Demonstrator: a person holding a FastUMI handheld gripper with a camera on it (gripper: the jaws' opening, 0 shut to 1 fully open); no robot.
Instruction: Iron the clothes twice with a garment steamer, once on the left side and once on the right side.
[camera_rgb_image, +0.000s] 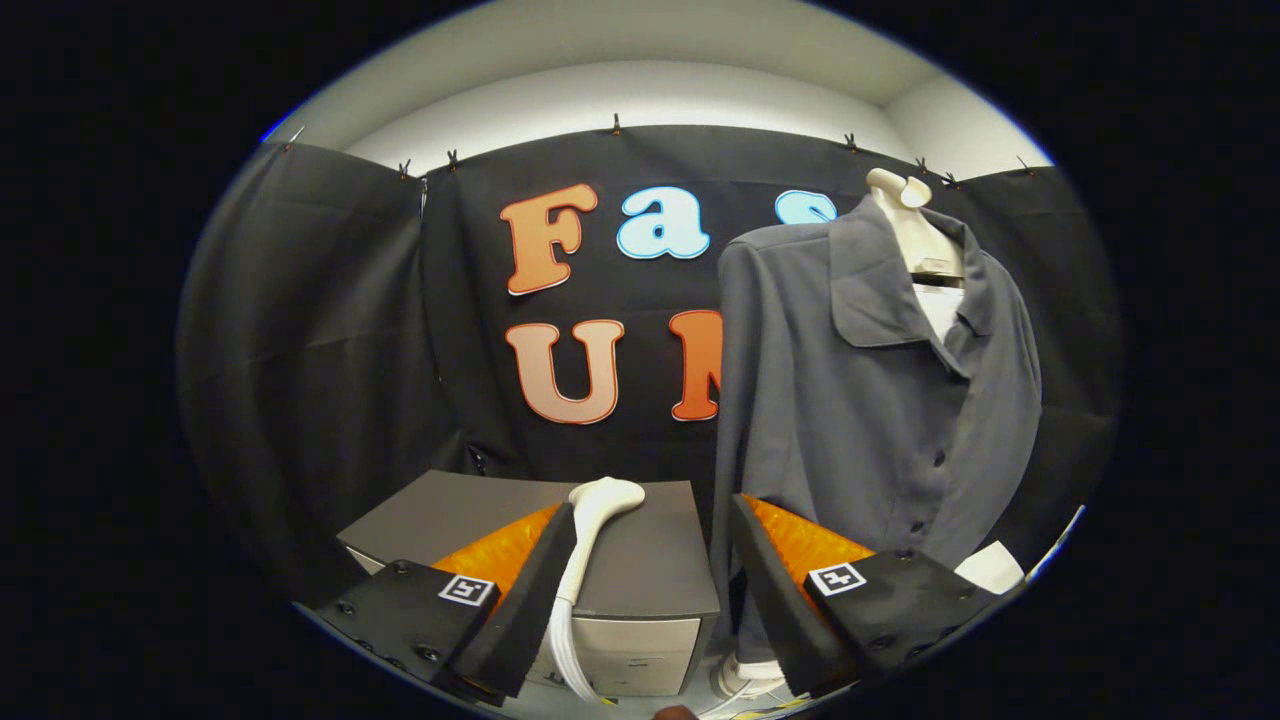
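Gripper view: hand-held gripper spread wide, fingers gripping nothing. Garment steamer lies on top of a grey box, between the fingers and closer to the left one, its head pointing away and its white hose trailing down the box front. Grey shirt hangs on a pale mannequin, beyond the right finger.

Staged recording booth: black cloth wall clipped up.

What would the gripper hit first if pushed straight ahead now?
Likely the steamer lying on the box: it sits between the open gripper's fingers, near the left one. The shirt hangs right; depth unclear.
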